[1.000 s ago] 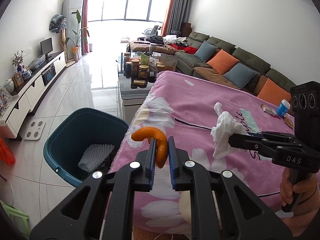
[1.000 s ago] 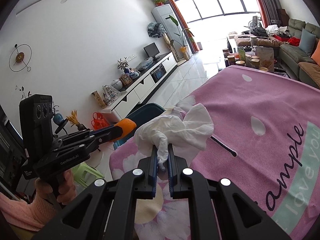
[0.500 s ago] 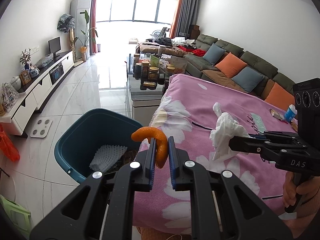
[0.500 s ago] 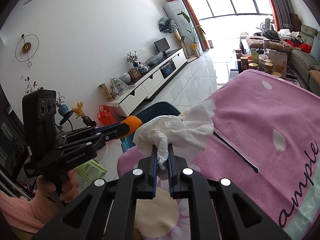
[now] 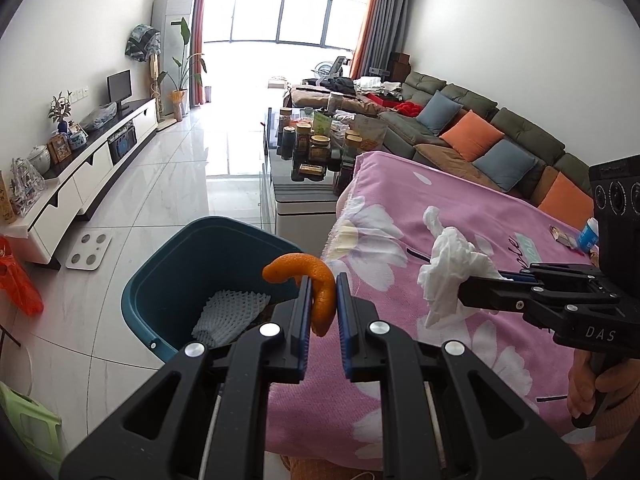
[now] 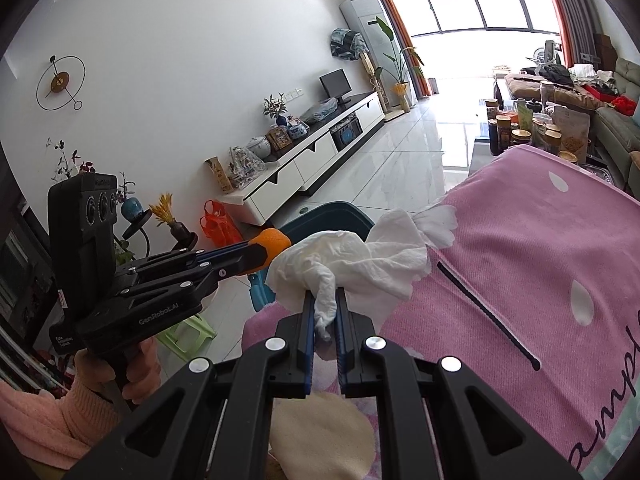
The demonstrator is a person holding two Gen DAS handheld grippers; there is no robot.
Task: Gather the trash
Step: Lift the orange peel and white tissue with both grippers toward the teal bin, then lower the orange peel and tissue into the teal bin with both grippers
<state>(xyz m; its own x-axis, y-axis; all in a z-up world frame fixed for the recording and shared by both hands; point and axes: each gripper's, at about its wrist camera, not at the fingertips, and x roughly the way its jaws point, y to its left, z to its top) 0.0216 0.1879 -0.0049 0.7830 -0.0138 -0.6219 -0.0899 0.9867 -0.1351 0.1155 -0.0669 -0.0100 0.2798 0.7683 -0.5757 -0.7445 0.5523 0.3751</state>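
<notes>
My left gripper [image 5: 323,280] is shut on a curled orange peel [image 5: 308,280], held in the air over the near rim of a teal bin [image 5: 168,276] on the floor beside the pink-covered table [image 5: 460,208]. A white foam net [image 5: 228,316] lies inside the bin. My right gripper [image 6: 323,296] is shut on a crumpled white tissue [image 6: 352,260], raised above the table's left edge. In the left wrist view the right gripper [image 5: 464,292] and its tissue [image 5: 452,268] hang to the right; in the right wrist view the left gripper [image 6: 256,256] and the peel [image 6: 274,240] reach in from the left.
A glass coffee table [image 5: 296,188] crowded with jars stands beyond the bin. Along the right wall runs a sofa [image 5: 480,136] and along the left a white TV cabinet [image 5: 92,168]. A scale [image 5: 88,248], an orange bag [image 5: 16,280] and a green stool [image 5: 28,428] are on the floor. Small wrappers [image 5: 576,236] lie on the table.
Both grippers have drifted left, away from the table's middle toward the bin. More of the bin's inside shows under the peel. Both grips are unchanged.
</notes>
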